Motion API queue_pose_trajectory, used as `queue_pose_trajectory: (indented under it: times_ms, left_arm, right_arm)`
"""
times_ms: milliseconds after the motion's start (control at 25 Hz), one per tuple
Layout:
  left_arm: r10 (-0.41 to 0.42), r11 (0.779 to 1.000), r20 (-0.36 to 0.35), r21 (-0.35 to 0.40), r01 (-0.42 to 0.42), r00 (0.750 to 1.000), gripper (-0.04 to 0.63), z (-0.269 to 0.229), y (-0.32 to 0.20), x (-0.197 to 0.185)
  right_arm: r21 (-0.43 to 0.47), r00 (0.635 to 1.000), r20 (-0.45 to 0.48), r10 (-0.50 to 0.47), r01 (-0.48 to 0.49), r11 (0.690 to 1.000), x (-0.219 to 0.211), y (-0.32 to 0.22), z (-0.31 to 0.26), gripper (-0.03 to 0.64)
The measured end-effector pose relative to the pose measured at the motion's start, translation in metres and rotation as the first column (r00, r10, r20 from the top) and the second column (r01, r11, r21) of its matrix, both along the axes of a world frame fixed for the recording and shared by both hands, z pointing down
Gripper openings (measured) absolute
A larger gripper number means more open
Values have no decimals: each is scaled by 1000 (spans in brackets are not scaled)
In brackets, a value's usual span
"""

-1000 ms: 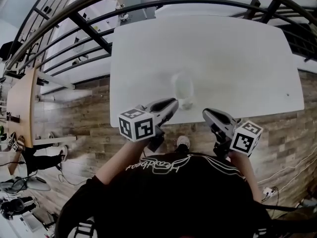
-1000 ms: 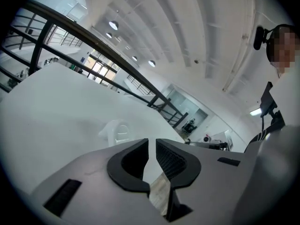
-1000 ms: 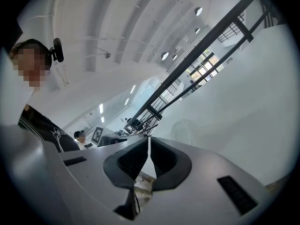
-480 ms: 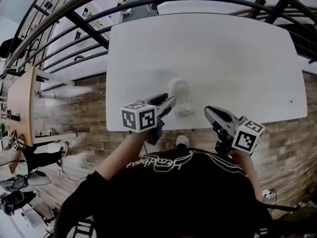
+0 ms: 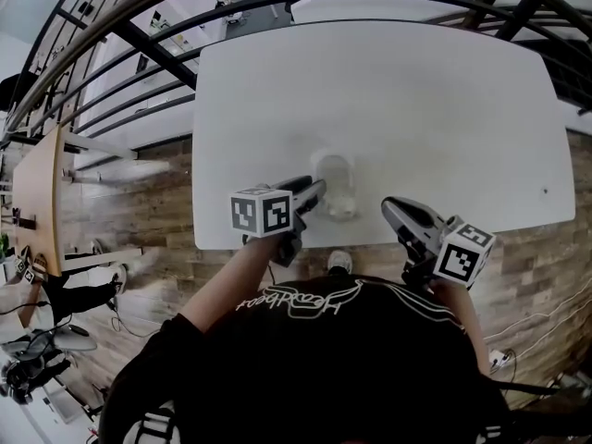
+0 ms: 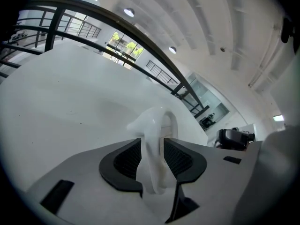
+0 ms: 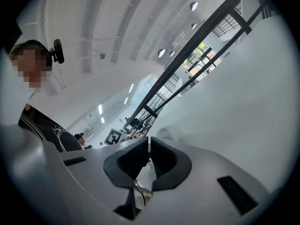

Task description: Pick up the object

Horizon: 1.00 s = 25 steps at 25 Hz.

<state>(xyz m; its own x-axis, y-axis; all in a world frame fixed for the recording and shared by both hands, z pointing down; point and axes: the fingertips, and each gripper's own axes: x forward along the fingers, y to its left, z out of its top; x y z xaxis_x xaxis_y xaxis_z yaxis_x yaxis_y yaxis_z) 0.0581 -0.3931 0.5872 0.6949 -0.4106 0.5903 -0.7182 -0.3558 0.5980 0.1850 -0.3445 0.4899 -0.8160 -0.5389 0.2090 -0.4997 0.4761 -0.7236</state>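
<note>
A small white object [image 5: 335, 178] lies on the white table [image 5: 416, 91] near its front edge. My left gripper [image 5: 317, 191] has come up to its left side. In the left gripper view the white object [image 6: 157, 123] stands between the two dark pads [image 6: 125, 159] of my left gripper [image 6: 152, 149]. The jaws are spread wide and not visibly pressing on it. My right gripper [image 5: 390, 208] hovers at the table's front edge, right of the object, apart from it. In the right gripper view my right gripper [image 7: 149, 146] is shut and empty, with the white object [image 7: 171, 134] beyond it.
A black railing [image 5: 166, 54] runs along the table's far and left sides. Below the table's front edge are wooden floor [image 5: 527, 266] and the person's dark shirt [image 5: 314, 359]. A wooden table [image 5: 37, 192] stands far left.
My left gripper has moved in toward the white object, which now sits between its jaws. The right gripper has barely moved.
</note>
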Motion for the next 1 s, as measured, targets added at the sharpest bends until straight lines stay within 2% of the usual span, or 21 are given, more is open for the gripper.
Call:
queue_pose_trajectory:
  times_ms: [280, 680, 1000]
  left_arm:
    - [7, 999, 16, -34, -6, 1000, 133, 11, 0, -1]
    - [3, 999, -30, -38, -4, 1000, 104, 9, 1, 5]
    - [4, 999, -26, -39, -5, 1000, 97, 10, 1, 7]
  right_arm:
    - [-9, 1000, 1, 4, -4, 1000, 1, -4, 6, 21]
    - [-14, 1000, -6, -11, 10, 1000, 0, -3, 12, 21]
    - [-15, 999, -23, -29, 28, 999, -2, -3, 15, 21]
